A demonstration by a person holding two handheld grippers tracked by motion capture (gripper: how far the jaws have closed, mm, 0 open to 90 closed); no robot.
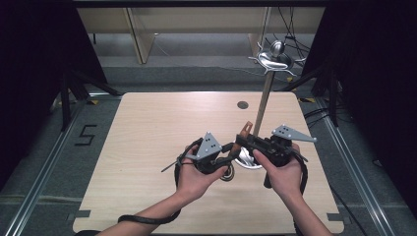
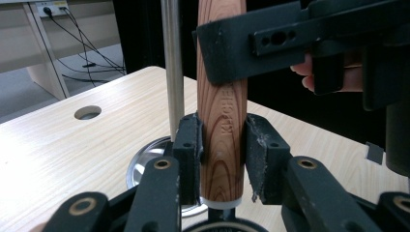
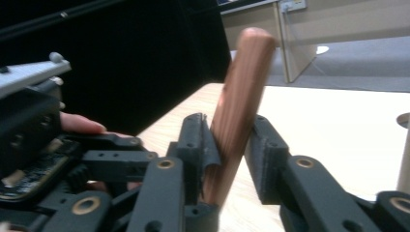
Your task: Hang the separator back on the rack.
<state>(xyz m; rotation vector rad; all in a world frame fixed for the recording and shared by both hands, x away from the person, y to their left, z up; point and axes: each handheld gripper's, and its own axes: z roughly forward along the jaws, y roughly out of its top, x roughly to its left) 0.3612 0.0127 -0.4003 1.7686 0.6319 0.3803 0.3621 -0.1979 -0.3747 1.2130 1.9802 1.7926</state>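
A wooden tool handle [image 1: 245, 130] stands nearly upright over the table's middle, held by both grippers. In the left gripper view my left gripper [image 2: 223, 140] is shut on the wooden handle [image 2: 222, 96] low down, both pads pressed against its sides. Above it, the right gripper's black body [image 2: 270, 38] crosses the handle. In the right gripper view my right gripper [image 3: 229, 145] is shut on the handle [image 3: 244, 87], which leans to the right and ends in a rounded tip. In the high view the left gripper [image 1: 230, 150] and right gripper [image 1: 246, 139] meet at the handle.
A metal stand rises right behind the grippers: a thin pole [image 1: 263, 103], a round shiny base [image 1: 251, 163] and hooked arms at the top [image 1: 274, 60]. A small hole [image 1: 242, 104] sits in the light wooden table [image 1: 157, 128]. Cables lie on the floor beyond.
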